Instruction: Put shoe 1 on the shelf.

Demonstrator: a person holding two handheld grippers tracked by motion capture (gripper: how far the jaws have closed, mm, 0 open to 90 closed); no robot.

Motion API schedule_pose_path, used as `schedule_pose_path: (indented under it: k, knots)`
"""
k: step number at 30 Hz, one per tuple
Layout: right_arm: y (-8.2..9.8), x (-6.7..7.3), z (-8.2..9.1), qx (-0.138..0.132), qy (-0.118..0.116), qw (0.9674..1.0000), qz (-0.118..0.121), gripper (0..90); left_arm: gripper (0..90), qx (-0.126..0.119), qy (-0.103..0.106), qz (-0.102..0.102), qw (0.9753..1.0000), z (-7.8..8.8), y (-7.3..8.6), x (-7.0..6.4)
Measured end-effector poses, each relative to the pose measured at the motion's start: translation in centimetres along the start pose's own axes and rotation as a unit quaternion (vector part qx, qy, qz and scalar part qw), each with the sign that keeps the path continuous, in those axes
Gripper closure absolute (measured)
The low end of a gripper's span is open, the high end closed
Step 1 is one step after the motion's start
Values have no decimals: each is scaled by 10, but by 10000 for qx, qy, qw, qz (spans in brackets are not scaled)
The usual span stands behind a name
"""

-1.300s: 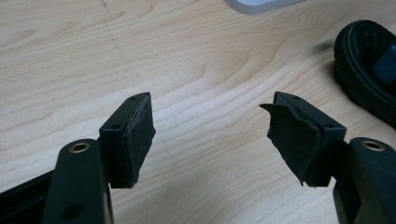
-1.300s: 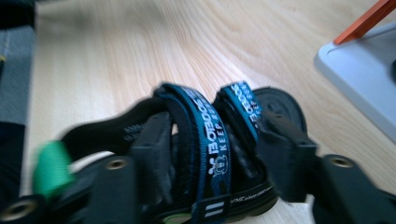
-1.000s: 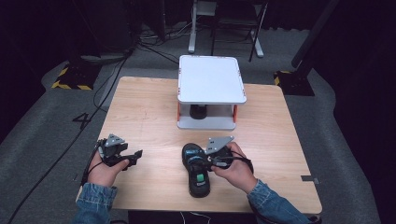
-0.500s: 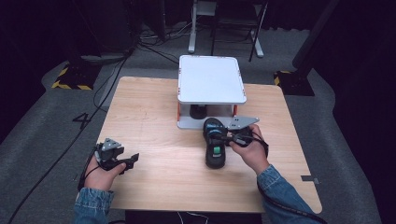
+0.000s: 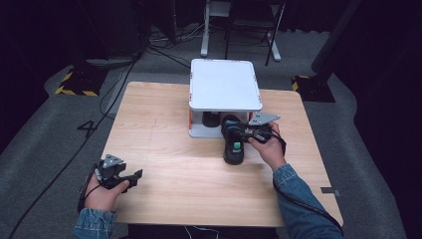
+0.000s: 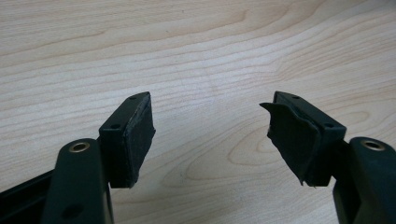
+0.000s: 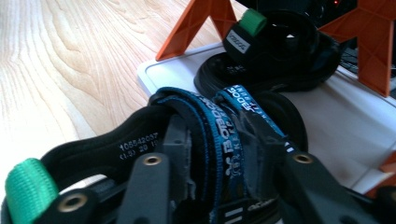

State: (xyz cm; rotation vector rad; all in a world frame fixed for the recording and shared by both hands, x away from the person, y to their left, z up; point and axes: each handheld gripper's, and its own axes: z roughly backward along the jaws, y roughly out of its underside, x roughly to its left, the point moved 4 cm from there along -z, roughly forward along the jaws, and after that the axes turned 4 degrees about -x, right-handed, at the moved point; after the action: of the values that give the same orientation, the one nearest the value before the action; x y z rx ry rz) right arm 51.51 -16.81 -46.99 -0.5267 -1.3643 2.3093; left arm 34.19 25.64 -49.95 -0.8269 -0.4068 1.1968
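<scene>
Flanking second sandal, orange legs under white shelf.

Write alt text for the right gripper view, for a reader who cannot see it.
The right gripper is shut on the blue-and-black straps of a black sandal, its toe reaching the lower shelf of a white rack with orange legs. A second black sandal with a green tab already lies on that shelf; the wooden table spreads out beside it.
</scene>
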Motion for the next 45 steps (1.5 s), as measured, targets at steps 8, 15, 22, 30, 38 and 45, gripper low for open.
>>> schedule_pose_path:
  k: [8,15,22,30,38,45]
  knots:
    - [-12,11,31,-395,292,9986,-209,379,314,-68,128,-122,9998,-7,-11,-5]
    - [-17,39,70,-82,-31,9990,-439,513,314,-59,339,-299,9990,-21,-27,-15]
    - [13,69,76,815,-503,9926,-745,635,314,-67,558,-459,9974,-37,-43,-26]
    - [44,90,53,1401,-760,9858,-535,692,313,-23,729,-624,9954,-50,-50,-36]
    - [59,89,35,1560,-717,9840,-471,711,312,-36,698,-572,9959,-48,-49,-33]
    - [58,84,31,1417,-615,9872,-401,787,312,-37,666,-568,9962,-46,-47,-32]
